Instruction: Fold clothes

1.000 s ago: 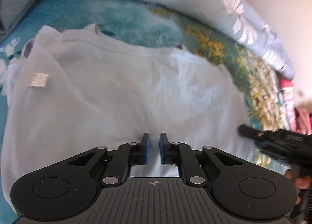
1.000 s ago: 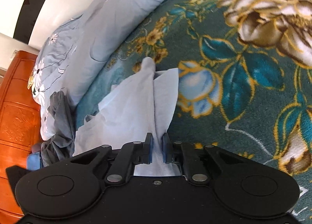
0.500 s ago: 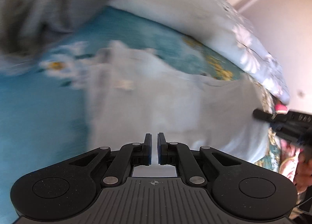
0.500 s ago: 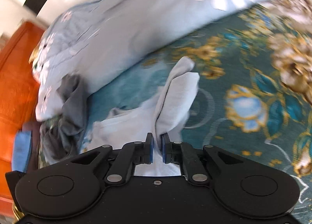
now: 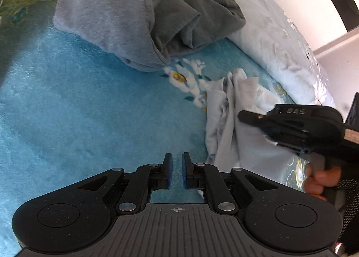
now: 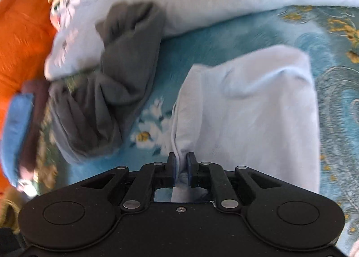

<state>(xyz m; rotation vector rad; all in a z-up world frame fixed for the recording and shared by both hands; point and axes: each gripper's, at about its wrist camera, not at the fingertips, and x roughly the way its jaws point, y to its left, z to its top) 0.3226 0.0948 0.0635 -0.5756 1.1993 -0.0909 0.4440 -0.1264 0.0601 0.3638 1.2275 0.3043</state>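
Clothes lie on a bed, and the one being folded is a pale blue garment [image 6: 253, 109]. It spreads ahead and to the right of the right gripper [image 6: 181, 163], folded over on itself, with one bunched edge running back between that gripper's blue pads [image 6: 172, 167]. The right gripper's jaws are easing apart, and the cloth is between them, touching the pads.

Largest of all is the turquoise floral bedspread [image 5: 67, 111] that fills the space under and ahead of both grippers. A pale flowered quilt [image 5: 280, 39] is heaped along its far edge, beyond both grippers. A grey pile of clothes [image 5: 139, 15] sits far ahead of the left gripper [image 5: 177, 168], against the quilt; from the right gripper it lies ahead and to the left. Orange wooden furniture [image 6: 20, 33] stands at the far left of the right gripper's view.

From the left gripper, the pale garment [image 5: 226, 122] is crumpled ahead and to the right, with the right gripper [image 5: 242, 114] over it and a hand [image 5: 318, 180] on its handle. The left gripper's jaws are opening, a narrow gap between them with only bedspread showing through.
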